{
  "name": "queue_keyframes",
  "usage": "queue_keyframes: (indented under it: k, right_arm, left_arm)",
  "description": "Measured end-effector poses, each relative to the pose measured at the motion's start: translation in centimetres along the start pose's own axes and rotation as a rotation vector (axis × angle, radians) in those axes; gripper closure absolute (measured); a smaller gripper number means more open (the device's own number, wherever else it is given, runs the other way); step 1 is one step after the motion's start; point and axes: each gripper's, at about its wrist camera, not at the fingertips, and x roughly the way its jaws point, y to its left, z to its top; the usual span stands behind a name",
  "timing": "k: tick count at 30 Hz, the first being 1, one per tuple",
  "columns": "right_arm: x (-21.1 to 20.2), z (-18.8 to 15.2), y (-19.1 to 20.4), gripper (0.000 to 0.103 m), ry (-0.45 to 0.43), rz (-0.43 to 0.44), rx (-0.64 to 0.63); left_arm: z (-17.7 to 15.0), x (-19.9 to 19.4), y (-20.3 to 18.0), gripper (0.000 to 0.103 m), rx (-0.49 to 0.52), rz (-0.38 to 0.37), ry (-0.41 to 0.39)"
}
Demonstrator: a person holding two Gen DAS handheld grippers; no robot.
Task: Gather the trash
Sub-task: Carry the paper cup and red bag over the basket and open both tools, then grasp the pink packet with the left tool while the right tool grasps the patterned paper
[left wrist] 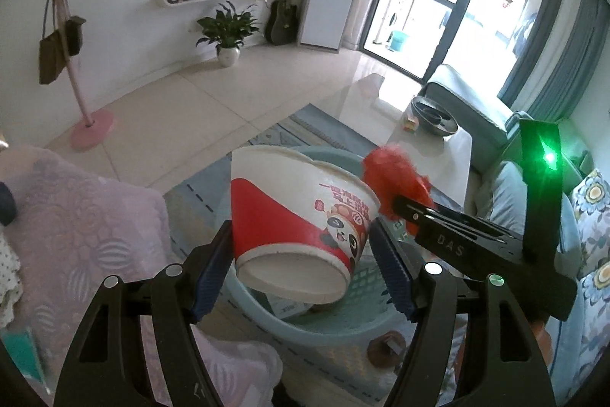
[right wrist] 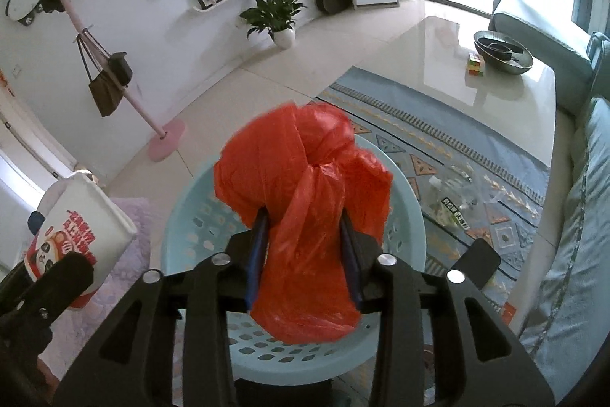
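My left gripper (left wrist: 301, 273) is shut on a red and white paper noodle cup (left wrist: 301, 224), held tilted with its base toward me, above a light blue plastic basket (left wrist: 324, 327). My right gripper (right wrist: 305, 254) is shut on a crumpled red plastic bag (right wrist: 305, 201) and holds it over the same basket (right wrist: 190, 227). The cup also shows at the left of the right wrist view (right wrist: 80, 227). The red bag shows beyond the cup in the left wrist view (left wrist: 396, 178), with the right gripper's black body beside it.
A patterned blue rug (right wrist: 438, 147) lies under the basket. A clear plastic wrapper (right wrist: 453, 201) lies on the rug. A white coffee table (right wrist: 476, 90) holds a metal bowl (right wrist: 503, 52) and a small cube. A purple cushion (left wrist: 76, 235) is at left, a sofa (right wrist: 579, 216) at right.
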Motion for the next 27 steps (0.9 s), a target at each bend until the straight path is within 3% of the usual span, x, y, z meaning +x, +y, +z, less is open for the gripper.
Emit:
queue_keyframes:
  k: [3, 14, 27]
  right_arm:
    - [-0.4, 0.1, -0.2, 0.045, -0.015, -0.006, 0.011]
    - [-2.4, -0.2, 1.8, 0.044, -0.039, 0.03, -0.03]
    - [-6.9, -1.9, 9.0, 0.039, -0.105, 0.108, -0.173]
  left_arm:
    - [-0.4, 0.1, 0.2, 0.027, -0.02, -0.003, 0.001]
    - [-1.4, -3.0, 2.2, 0.027, -0.051, -0.013, -0.047]
    - [-3.2, -10.5, 4.7, 0.024, -0.103, 0.016, -0.182]
